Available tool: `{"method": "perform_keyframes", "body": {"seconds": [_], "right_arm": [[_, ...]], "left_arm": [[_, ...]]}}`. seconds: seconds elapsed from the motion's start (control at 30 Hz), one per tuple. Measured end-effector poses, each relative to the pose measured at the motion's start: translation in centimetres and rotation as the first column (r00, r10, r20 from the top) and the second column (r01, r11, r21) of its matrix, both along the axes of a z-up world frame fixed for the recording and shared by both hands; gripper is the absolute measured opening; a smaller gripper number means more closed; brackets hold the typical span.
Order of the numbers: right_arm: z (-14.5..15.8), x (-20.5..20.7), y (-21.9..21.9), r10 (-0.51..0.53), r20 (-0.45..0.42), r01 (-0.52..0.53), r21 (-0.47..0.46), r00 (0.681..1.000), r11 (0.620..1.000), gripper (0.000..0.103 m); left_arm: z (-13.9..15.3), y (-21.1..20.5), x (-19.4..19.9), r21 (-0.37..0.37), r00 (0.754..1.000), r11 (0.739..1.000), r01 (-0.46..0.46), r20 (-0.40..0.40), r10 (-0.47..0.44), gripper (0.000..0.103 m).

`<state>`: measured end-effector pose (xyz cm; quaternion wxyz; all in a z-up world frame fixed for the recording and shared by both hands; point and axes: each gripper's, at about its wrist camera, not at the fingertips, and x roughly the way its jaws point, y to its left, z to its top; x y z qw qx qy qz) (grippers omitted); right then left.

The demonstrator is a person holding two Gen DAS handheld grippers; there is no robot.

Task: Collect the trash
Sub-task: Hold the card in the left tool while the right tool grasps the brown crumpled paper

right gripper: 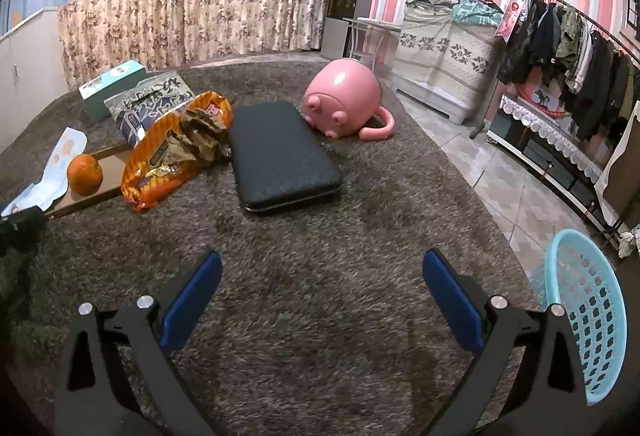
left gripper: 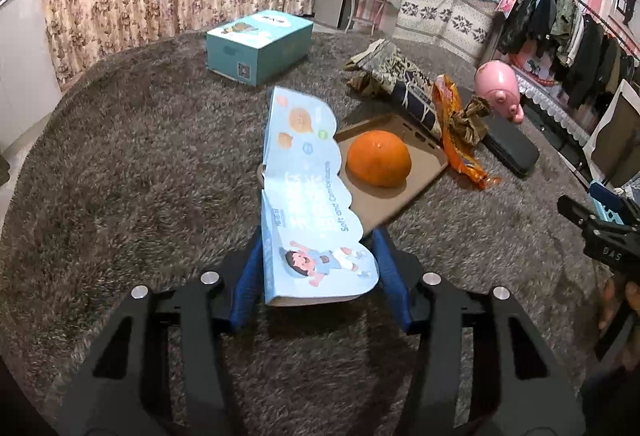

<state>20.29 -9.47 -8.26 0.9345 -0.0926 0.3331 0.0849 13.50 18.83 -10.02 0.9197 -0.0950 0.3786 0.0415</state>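
Observation:
A light blue cardboard strip with a cartoon child (left gripper: 312,203) lies between the fingers of my left gripper (left gripper: 316,248); the jaws stand around its near end, and contact is unclear. It also shows in the right wrist view (right gripper: 52,171). An orange wrapper with crumpled brown paper (left gripper: 460,131) (right gripper: 176,151) lies to the right of a brown tray (left gripper: 384,195) (right gripper: 108,159) that holds an orange (left gripper: 378,157) (right gripper: 85,173). My right gripper (right gripper: 324,292) is open and empty over the carpet. A light blue basket (right gripper: 588,308) stands at the right.
A teal box (left gripper: 260,43) and a patterned bag (left gripper: 396,75) sit farther back. A black flat case (right gripper: 280,155) and a pink pig-shaped toy (right gripper: 344,103) lie on the brown carpet (right gripper: 320,236). A clothes rack (right gripper: 568,43) lines the right wall.

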Motion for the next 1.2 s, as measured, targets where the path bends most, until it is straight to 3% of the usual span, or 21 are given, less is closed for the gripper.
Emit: {"method": "perform_keyframes", "body": {"seconds": [0.03, 0.07, 0.13, 0.37, 0.57, 0.73, 0.87, 0.93, 0.97, 1.03, 1.2], "right_arm": [[0.0, 0.0, 0.0, -0.001, 0.002, 0.001, 0.002, 1.0, 1.0, 0.098], [0.0, 0.0, 0.0, -0.001, 0.003, 0.001, 0.005, 1.0, 1.0, 0.098], [0.1, 0.1, 0.1, 0.003, 0.004, -0.003, 0.021, 1.0, 1.0, 0.098], [0.5, 1.7, 1.6, 0.028, -0.008, -0.027, 0.073, 1.0, 0.997, 0.098], [0.9, 3.9, 4.6, 0.075, -0.018, -0.072, 0.13, 0.997, 0.989, 0.098], [0.4, 6.0, 8.2, 0.132, -0.032, -0.128, 0.108, 0.991, 0.986, 0.097], [-0.2, 7.6, 10.1, 0.165, -0.054, -0.159, 0.099, 0.985, 0.982, 0.081], [-0.5, 8.2, 10.9, 0.186, -0.063, -0.179, 0.093, 0.981, 0.979, 0.068], [-0.7, 8.5, 11.2, 0.196, -0.069, -0.19, 0.088, 0.978, 0.978, 0.051], [-0.9, 8.8, 11.4, 0.214, -0.082, -0.206, 0.096, 0.973, 0.974, 0.047], [1.2, 6.7, 9.7, 0.209, 0.027, -0.211, 0.083, 0.978, 0.974, 0.045]], "left_arm": [[0.1, 0.1, -0.2, -0.002, 1.0, 1.0, -0.001, 0.006, 0.001, 0.048], [0.4, 0.4, -0.4, -0.011, 1.0, 1.0, -0.001, 0.018, 0.001, 0.029], [0.7, 1.1, -0.6, -0.036, 1.0, 0.999, 0.009, 0.026, -0.008, 0.009], [0.6, 4.0, -0.3, -0.067, 0.999, 0.997, -0.023, 0.046, 0.026, 0.009], [1.5, 5.2, 0.4, -0.038, 0.997, 0.999, -0.037, 0.066, 0.039, 0.003], [2.7, 6.3, 0.8, -0.024, 0.993, 0.999, -0.042, 0.106, 0.044, 0.003], [3.4, 6.5, 0.9, 0.012, 0.991, 0.999, -0.053, 0.124, 0.051, 0.002], [3.7, 6.6, 0.9, 0.014, 0.99, 0.998, -0.059, 0.132, 0.057, 0.002], [4.0, 6.6, 1.0, 0.015, 0.989, 0.998, -0.063, 0.137, 0.06, 0.002], [4.4, 6.4, 1.0, 0.022, 0.987, 0.998, -0.063, 0.146, 0.059, 0.002], [6.0, 5.3, 0.8, 0.041, 0.981, 0.998, -0.055, 0.186, 0.046, 0.002]]}}
